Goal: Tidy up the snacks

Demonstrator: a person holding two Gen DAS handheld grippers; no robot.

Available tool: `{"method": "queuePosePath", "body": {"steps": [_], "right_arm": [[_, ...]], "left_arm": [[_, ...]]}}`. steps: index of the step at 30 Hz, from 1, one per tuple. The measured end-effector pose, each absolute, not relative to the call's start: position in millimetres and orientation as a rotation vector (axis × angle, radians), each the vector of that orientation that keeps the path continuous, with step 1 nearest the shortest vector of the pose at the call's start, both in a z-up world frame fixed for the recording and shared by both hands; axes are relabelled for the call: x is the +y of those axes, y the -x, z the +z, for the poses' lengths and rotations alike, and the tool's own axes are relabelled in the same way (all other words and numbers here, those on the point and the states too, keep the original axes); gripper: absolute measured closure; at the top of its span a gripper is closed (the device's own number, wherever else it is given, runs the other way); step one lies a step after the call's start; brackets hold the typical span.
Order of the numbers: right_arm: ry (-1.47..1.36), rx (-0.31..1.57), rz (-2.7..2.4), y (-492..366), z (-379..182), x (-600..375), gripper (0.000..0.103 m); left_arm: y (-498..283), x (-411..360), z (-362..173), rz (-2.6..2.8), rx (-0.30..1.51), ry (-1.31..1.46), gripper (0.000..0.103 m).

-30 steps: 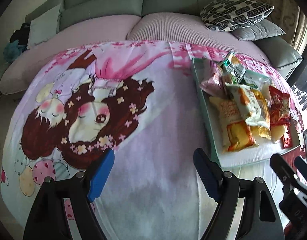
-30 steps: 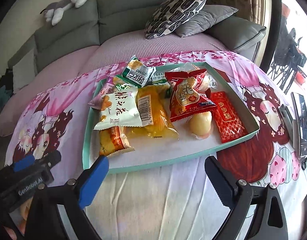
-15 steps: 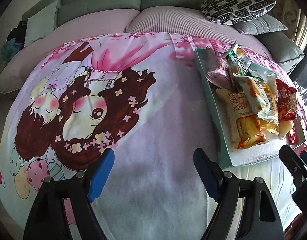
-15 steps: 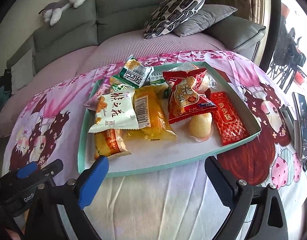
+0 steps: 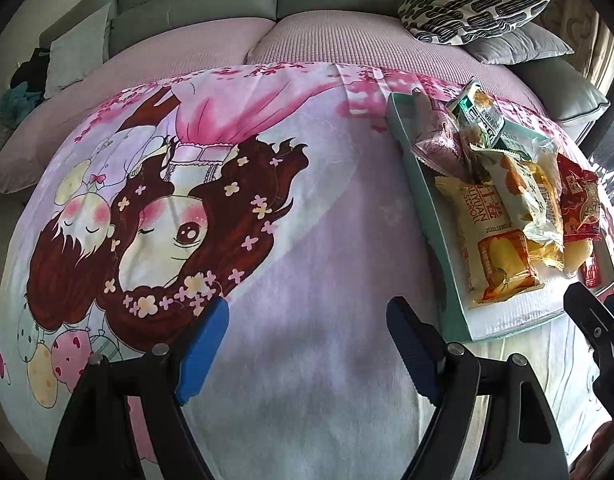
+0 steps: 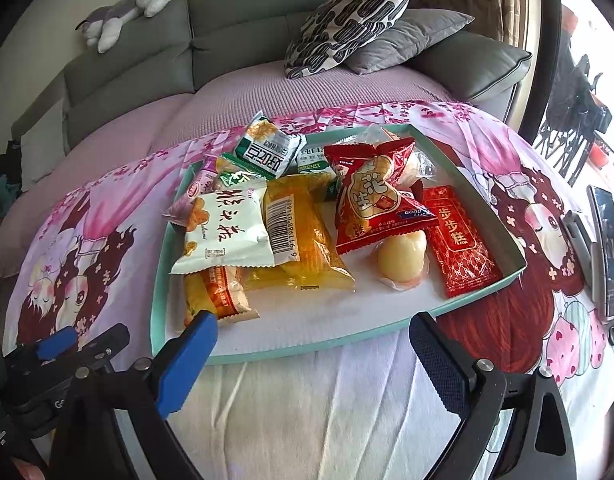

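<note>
Snack packets (image 6: 291,216) are lying jumbled, overlapping, inside the shallow teal-rimmed tray (image 6: 459,308) at twelve o'clock — sorting looks unfinished — both grippers (image 6: 311,344) (image 5: 307,344) gaping, empty.

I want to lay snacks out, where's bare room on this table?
The cartoon blanket left of the tray is free. Inside, only the white front strip is bare; the packets are heaped toward its back.
</note>
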State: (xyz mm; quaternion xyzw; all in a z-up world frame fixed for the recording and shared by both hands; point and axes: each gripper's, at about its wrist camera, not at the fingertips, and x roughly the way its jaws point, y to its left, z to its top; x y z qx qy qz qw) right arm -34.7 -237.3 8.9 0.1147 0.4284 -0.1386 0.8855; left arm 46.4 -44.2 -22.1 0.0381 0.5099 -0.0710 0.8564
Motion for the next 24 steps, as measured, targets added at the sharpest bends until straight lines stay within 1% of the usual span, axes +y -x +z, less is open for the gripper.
{"method": "queuePosePath", "body": {"steps": [24], "right_arm": [[-0.231, 0.886, -0.292, 31.4, 12.6, -238.5, 0.005]], "left_arm": [[-51.5, -45.6, -20.3, -0.111, 1.066, -0.101, 0.021]]}}
